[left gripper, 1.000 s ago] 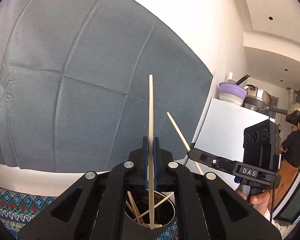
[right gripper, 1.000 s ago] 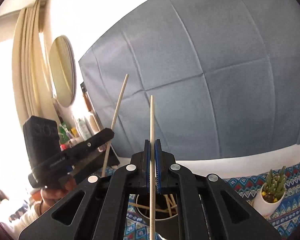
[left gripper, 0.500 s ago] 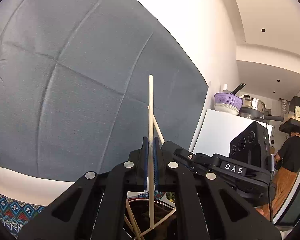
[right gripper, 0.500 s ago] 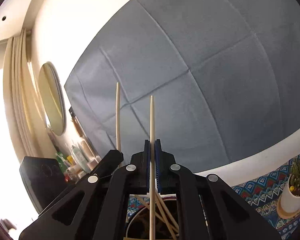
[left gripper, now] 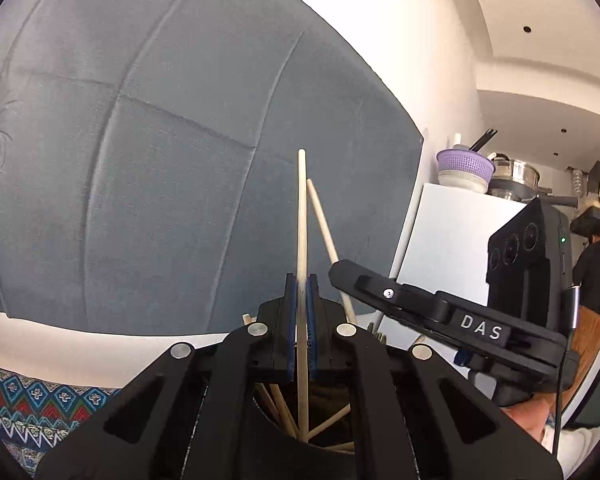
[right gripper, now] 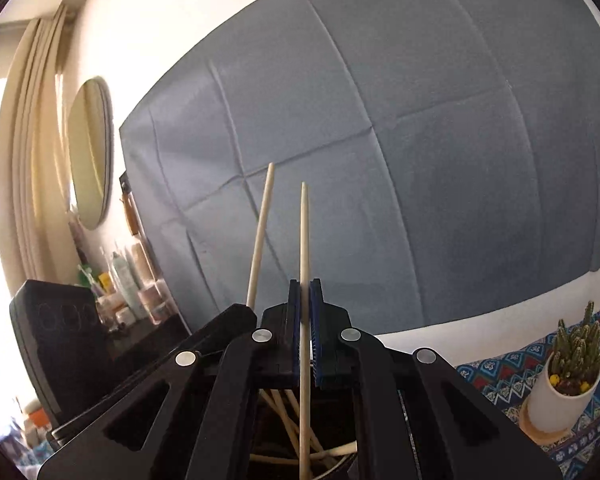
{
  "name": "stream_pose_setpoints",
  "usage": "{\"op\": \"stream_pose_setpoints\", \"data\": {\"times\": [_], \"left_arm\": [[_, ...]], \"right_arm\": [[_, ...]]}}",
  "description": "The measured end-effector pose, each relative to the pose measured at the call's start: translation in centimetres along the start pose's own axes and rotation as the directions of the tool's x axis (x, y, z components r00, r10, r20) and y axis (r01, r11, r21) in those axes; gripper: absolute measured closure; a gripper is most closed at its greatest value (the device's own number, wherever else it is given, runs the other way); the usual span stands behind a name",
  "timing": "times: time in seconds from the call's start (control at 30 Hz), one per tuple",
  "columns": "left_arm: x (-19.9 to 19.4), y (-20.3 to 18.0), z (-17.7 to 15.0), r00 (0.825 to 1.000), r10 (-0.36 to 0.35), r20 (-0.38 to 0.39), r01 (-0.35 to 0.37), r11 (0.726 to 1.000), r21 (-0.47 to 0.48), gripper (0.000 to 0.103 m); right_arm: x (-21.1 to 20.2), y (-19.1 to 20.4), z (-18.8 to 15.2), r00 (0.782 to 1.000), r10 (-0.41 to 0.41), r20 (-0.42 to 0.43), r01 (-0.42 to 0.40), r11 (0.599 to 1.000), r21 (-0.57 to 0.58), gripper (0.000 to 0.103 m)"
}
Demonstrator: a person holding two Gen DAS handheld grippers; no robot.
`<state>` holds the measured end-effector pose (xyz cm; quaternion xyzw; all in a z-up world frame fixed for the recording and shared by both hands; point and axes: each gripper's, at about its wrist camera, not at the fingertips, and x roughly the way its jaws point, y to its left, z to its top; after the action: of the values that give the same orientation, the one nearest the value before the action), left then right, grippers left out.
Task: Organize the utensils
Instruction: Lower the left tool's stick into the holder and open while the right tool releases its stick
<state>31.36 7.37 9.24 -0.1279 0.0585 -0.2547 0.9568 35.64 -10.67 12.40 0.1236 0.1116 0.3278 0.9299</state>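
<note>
My left gripper (left gripper: 301, 280) is shut on a pale wooden chopstick (left gripper: 301, 208) that stands upright, its lower end down in a dark round holder (left gripper: 332, 398) with several other chopsticks. My right gripper (right gripper: 305, 285) is shut on a second upright chopstick (right gripper: 304, 232), which also reaches down into the holder (right gripper: 340, 412). The two grippers hang close together over the holder. In the left wrist view the right gripper (left gripper: 342, 276) comes in from the right with its chopstick (left gripper: 320, 216) leaning left. In the right wrist view the left gripper's chopstick (right gripper: 261, 236) rises just to the left.
A grey-blue cloth (left gripper: 140, 160) covers the wall behind. The table has a patterned cloth (left gripper: 28, 400) with a potted cactus (right gripper: 568, 376) on the right. A white fridge (left gripper: 452, 240) with bowls, a person (left gripper: 598, 272) beyond it, a round mirror (right gripper: 90, 152) and bottles (right gripper: 128, 288) line the sides.
Both grippers have sunk with their chopsticks and drawn closer together. The holder now lies nearer below them and the chopsticks' lower ends reach further into it.
</note>
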Motion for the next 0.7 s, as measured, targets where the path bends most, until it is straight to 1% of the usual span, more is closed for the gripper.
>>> {"op": "stream_pose_setpoints", "data": {"times": [0.1, 0.17, 0.27, 0.33, 0.43, 0.63, 0.7], "left_arm": [[-0.6, -0.6, -0.2, 0.999, 0.034, -0.029, -0.032, 0.998, 0.047, 0.098], [-0.9, -0.8, -0.3, 0.997, 0.058, -0.045, -0.055, 0.996, 0.071, 0.098], [-1.2, -1.2, -0.1, 0.991, 0.108, -0.079, -0.101, 0.99, 0.097, 0.098], [-1.3, -1.8, -0.2, 0.984, 0.15, -0.097, -0.135, 0.98, 0.147, 0.098], [-1.7, -2.4, 0.0, 0.976, 0.175, -0.132, -0.152, 0.975, 0.164, 0.098], [-1.3, -3.0, -0.3, 0.946, 0.24, -0.217, -0.193, 0.956, 0.219, 0.098], [-1.4, -2.7, -0.4, 0.939, 0.247, -0.24, -0.2, 0.958, 0.205, 0.098]], "right_arm": [[-1.2, 1.2, -0.3, 1.0, -0.017, -0.022, 0.015, 0.996, -0.091, 0.098], [-1.6, 1.8, -0.7, 0.998, -0.032, -0.061, 0.023, 0.99, -0.142, 0.098], [-2.0, 2.5, -1.6, 0.992, -0.068, -0.109, 0.045, 0.978, -0.202, 0.098], [-2.3, 2.9, -2.3, 0.987, -0.088, -0.134, 0.054, 0.97, -0.236, 0.098], [-2.6, 3.2, -3.0, 0.98, -0.107, -0.165, 0.062, 0.964, -0.259, 0.098], [-2.7, 3.2, -3.5, 0.969, -0.134, -0.209, 0.074, 0.959, -0.273, 0.098], [-2.9, 3.3, -3.6, 0.966, -0.148, -0.212, 0.085, 0.956, -0.281, 0.098]]}}
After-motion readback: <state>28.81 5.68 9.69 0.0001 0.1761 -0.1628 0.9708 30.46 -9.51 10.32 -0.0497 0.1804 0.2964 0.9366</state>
